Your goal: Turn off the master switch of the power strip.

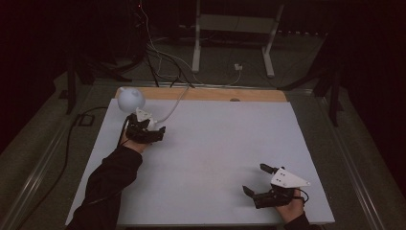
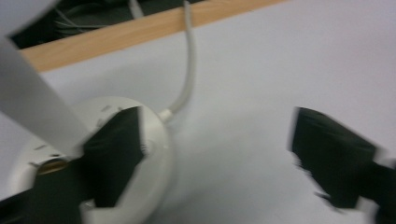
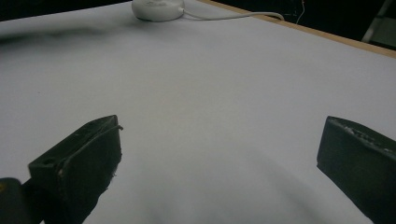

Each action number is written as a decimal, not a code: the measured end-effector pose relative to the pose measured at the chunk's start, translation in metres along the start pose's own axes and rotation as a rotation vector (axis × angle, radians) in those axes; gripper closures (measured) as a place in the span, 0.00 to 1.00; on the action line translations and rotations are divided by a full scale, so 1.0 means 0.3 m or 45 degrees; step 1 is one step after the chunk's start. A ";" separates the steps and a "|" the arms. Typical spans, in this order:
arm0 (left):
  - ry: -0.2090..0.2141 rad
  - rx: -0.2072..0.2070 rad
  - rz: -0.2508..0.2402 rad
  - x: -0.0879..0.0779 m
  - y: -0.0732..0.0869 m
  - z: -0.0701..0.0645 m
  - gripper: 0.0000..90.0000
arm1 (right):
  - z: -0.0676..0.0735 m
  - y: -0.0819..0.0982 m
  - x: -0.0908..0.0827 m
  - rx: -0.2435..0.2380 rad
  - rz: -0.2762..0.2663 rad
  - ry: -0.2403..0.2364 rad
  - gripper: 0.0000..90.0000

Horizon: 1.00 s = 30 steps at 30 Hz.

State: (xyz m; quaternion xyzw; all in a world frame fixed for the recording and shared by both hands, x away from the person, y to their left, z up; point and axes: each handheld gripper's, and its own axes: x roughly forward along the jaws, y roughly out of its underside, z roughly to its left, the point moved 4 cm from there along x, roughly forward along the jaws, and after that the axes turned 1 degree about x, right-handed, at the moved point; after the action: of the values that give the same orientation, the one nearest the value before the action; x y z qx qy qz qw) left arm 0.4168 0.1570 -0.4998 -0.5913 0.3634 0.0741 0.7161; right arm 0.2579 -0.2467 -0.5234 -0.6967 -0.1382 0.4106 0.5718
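lamp base (image 2: 140, 154): round, white, cord (image 2: 187, 70) running off the desk (image 1: 215, 143)
left claw (image 1: 152, 132): spread wide, right beside the base
right claw (image 1: 256, 179): wide too, nothing in it, far from the base

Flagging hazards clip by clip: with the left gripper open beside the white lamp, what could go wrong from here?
The left gripper is open, one jaw over the lamp base, so a careless move might nudge the lamp. Its cord trails over the table's far edge, so dragging the lamp could snag it. The lamp stands near the table's corner and might tip off.
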 end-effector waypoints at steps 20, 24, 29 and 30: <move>0.340 0.028 0.022 -0.091 0.014 -0.068 0.00 | 0.000 -0.003 -0.002 0.001 -0.005 0.001 0.00; 0.428 0.048 0.000 -0.132 0.028 -0.083 0.00 | 0.000 -0.004 -0.002 0.004 -0.007 0.000 0.00; 0.466 0.075 -0.002 -0.168 0.045 -0.095 0.00 | 0.003 -0.004 -0.001 0.001 -0.004 -0.001 0.00; 0.475 0.081 -0.004 -0.177 0.050 -0.098 0.00 | 0.003 -0.005 -0.001 0.001 -0.004 0.000 0.00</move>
State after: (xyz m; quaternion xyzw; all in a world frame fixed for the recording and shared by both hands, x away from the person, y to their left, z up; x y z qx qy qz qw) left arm 0.3577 0.1521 -0.4804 -0.5724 0.4911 -0.0496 0.6547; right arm 0.2575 -0.2458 -0.5220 -0.6961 -0.1392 0.4098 0.5728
